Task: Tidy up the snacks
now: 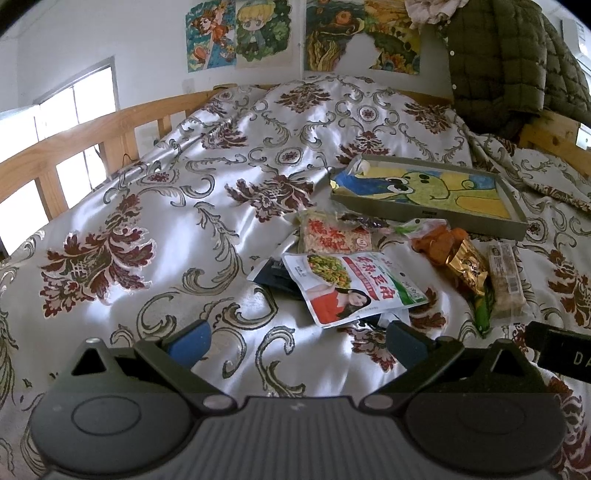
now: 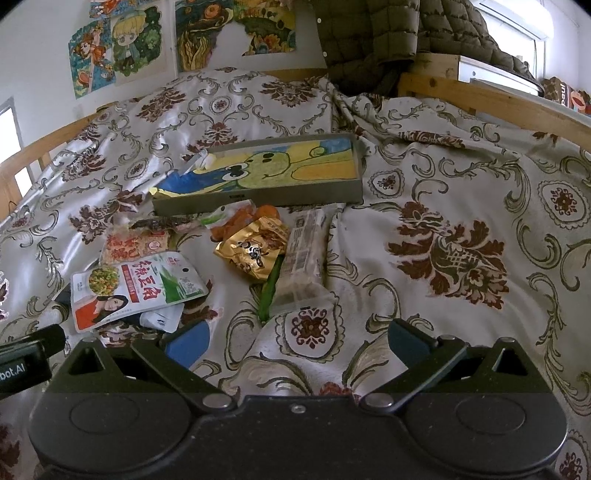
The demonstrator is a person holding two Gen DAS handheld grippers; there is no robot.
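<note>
Two grippers: both hover low over the bed, jaws spread wide, nothing between the blue pads.
Left gripper [image 1: 297, 341]: sits near the white-and-red snack pouch [image 1: 354, 286], whose lower edge lies just ahead of its right finger; a black piece of the other tool shows at the right edge of its view.
Right gripper [image 2: 297, 341]: hangs over bare bedspread [image 2: 461, 192], just short of the clear-wrapped bar [image 2: 301, 254].
Snack pile: loose packets lie together on the bedspread, in front of the tray.
White-and-red pouch: flat, on top of a dark packet [image 1: 275, 277] and overlapping a rice-cracker bag [image 1: 334, 236] behind it.
Gold foil packet [image 2: 253, 253]: crumpled, between the pouch and the clear-wrapped bar, touching an orange snack bag [image 2: 240, 219].
Green wrapper [image 2: 269, 291]: tucked along the bar's left side.
Tray [image 2: 258, 194]: grey, shallow, lined with a frog drawing, just behind the pile; no snack packets inside that I can see.
Surroundings: wooden bed rail [image 1: 85, 136], cartoon posters [image 1: 236, 33] on the wall, olive quilted jacket [image 1: 498, 55] hanging at the head.
</note>
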